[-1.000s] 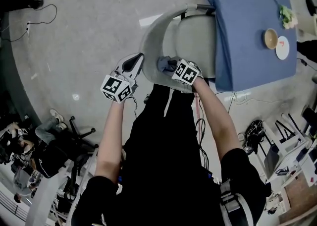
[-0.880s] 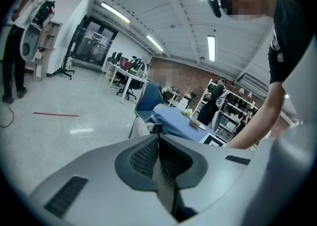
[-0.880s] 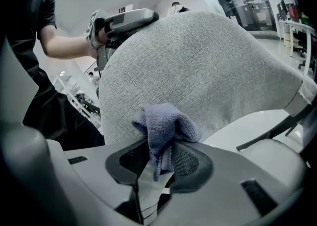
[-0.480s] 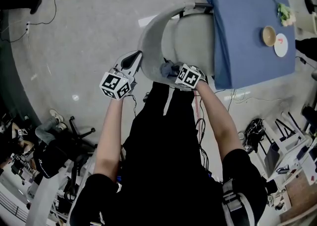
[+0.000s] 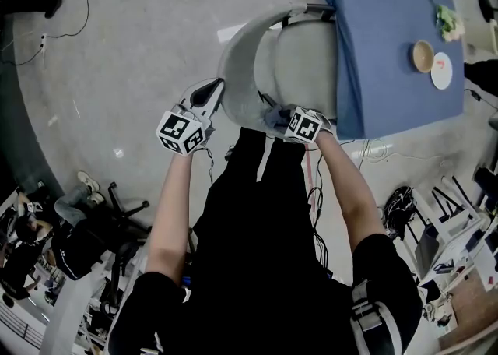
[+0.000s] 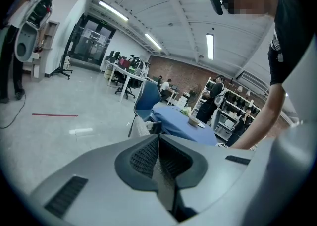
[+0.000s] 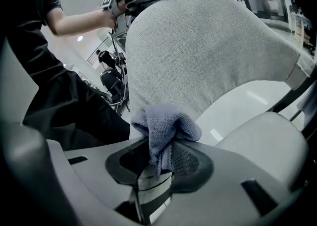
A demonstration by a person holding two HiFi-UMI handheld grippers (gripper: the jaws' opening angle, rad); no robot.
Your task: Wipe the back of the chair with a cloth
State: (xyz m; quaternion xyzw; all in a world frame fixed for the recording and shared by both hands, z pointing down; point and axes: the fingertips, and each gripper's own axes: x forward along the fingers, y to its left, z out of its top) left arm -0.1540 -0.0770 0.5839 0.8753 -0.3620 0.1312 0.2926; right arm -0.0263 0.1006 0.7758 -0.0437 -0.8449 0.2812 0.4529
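Cloth (image 7: 166, 126): blue-grey, bunched, against the lower part of the grey chair back (image 7: 198, 56).
Right gripper (image 7: 158, 153): fingers (image 7: 190, 163) clamped on the cloth.
Left gripper (image 6: 158, 143): fingers together, nothing between them, just beside the chair back's outer edge.
Desk (image 5: 389, 50): blue-covered, beyond the chair back.

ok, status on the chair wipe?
Right gripper shut on cloth, cloth against the chair back. Left gripper shut, empty, near its top edge. Nothing in the way.
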